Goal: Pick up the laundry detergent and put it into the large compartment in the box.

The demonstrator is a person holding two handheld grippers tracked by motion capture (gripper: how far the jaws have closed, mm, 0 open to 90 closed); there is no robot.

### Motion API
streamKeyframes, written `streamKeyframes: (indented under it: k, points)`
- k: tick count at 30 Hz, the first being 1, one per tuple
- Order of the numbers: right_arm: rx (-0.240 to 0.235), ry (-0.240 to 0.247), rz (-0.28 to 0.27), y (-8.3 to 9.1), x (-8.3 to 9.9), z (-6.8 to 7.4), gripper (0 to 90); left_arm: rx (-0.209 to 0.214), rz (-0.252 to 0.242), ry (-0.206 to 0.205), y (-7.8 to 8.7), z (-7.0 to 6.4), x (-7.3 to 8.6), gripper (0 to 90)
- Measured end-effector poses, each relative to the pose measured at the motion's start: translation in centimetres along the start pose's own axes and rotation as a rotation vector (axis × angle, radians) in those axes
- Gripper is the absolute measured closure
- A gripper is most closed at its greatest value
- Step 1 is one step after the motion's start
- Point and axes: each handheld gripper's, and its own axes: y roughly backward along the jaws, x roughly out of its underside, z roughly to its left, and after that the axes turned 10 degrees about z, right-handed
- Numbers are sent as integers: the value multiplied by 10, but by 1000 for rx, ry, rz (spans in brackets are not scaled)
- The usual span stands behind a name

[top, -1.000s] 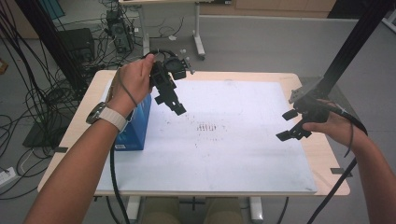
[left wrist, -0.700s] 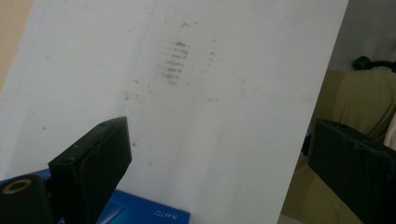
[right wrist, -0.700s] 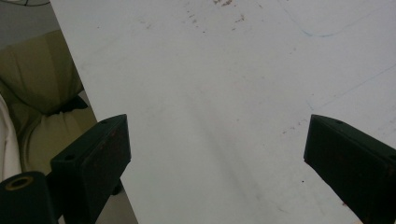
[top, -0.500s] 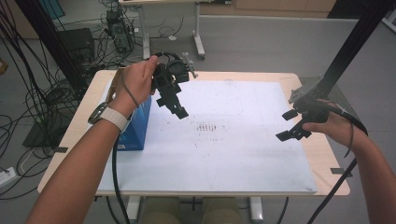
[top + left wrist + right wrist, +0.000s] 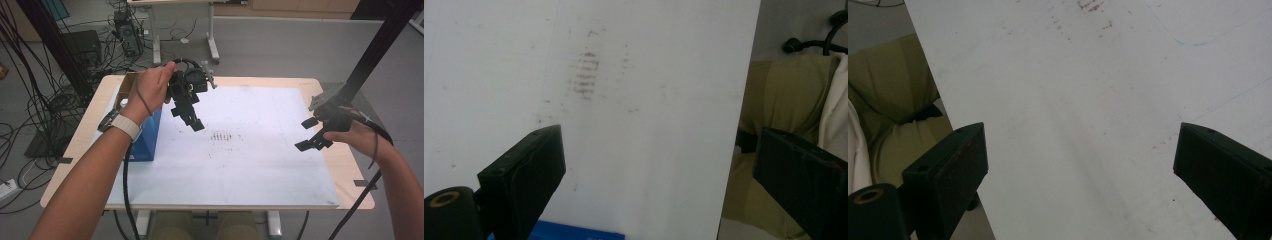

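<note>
Just beside the blue box (image 5: pixel 145 137), left gripper (image 5: pixel 186 114) spread wide and empty; right gripper (image 5: pixel 311 134) likewise, above white sheet (image 5: pixel 250 165) with smudges (image 5: pixel 222 137).

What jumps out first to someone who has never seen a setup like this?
Two black tongs held over a white sheet covering the table: the left tongs hover open near the far left, beside a blue box, and the right tongs are open at the right edge. Between them sits a patch of dark smudged marks mid-sheet.
</note>
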Motion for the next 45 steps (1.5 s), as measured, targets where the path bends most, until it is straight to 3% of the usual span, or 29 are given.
streamKeyframes:
  k: [21, 45]
  points:
    - [-7, 5, 1, -6, -2, -2, 72, -35, 52, -91, -11, -5, -11, 72]
    - [-6, 1, 4, -6, -4, -4, 72, -55, 78, -132, -19, -7, -16, 72]
